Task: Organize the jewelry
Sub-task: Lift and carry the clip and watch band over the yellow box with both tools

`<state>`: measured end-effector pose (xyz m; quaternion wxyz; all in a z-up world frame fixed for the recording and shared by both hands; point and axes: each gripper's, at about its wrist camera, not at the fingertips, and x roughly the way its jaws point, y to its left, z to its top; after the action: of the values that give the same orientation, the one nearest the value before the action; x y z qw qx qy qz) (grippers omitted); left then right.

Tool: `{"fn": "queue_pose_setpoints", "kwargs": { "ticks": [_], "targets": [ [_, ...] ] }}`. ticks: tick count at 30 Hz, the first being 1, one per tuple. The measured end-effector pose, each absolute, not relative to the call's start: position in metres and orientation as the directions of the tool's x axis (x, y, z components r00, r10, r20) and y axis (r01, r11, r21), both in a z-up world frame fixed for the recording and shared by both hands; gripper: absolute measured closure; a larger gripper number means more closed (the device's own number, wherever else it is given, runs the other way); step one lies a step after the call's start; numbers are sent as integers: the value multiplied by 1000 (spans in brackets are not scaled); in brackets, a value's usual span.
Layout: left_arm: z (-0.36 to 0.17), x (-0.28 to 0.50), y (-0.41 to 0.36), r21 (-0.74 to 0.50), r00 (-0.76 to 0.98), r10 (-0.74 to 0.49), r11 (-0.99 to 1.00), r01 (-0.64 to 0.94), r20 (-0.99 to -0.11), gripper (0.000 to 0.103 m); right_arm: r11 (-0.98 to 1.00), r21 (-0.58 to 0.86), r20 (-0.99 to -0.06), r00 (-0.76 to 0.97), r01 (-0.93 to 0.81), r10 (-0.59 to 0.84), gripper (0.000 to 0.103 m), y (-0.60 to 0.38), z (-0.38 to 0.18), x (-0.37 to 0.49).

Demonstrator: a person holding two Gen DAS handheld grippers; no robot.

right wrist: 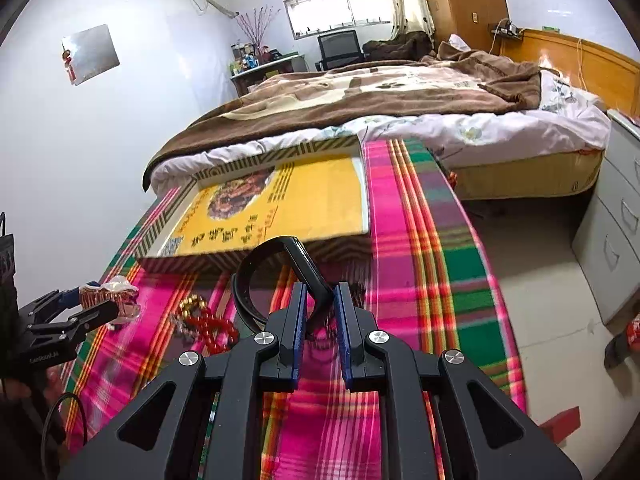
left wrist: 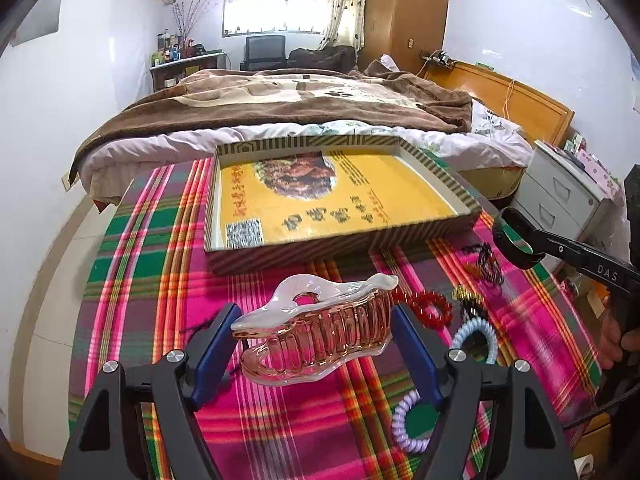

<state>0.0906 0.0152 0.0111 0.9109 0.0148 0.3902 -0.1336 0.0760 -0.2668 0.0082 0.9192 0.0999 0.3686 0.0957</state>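
Observation:
My left gripper (left wrist: 314,316) is shut on a large clear pink hair claw clip (left wrist: 320,340) with a white top, its blue pads pressing both ends. The clip hangs above the plaid cloth. The right wrist view shows this gripper (right wrist: 100,300) and clip (right wrist: 110,294) at the far left. My right gripper (right wrist: 320,296) is shut on a black wristband (right wrist: 276,258), which loops up and to the left from the pads. From the left wrist camera, the wristband (left wrist: 514,240) and right gripper (left wrist: 560,246) are at the right, just past the box's corner.
A shallow striped box (left wrist: 320,246) with a yellow printed bottom lies at the table's far side. A red bead bracelet (left wrist: 432,306), black bead string (left wrist: 486,264), blue spiral tie (left wrist: 476,336) and lilac spiral tie (left wrist: 404,420) lie on the plaid cloth (left wrist: 280,420). A bed (left wrist: 280,100) stands behind.

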Motion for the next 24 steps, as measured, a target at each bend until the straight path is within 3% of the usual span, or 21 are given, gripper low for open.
{"fn": "queue_pose_setpoints", "kwargs": {
  "ticks": [12,24],
  "targets": [
    [35,167,24,-91,691,-222,971,222,-688,27,974,212,-656,727,-84,206,88,-264,31,150],
    [14,268,19,-80,676,-182,981,179,-714,27,981,193,-726,668,-32,164,88,-255,1,251]
  ]
}}
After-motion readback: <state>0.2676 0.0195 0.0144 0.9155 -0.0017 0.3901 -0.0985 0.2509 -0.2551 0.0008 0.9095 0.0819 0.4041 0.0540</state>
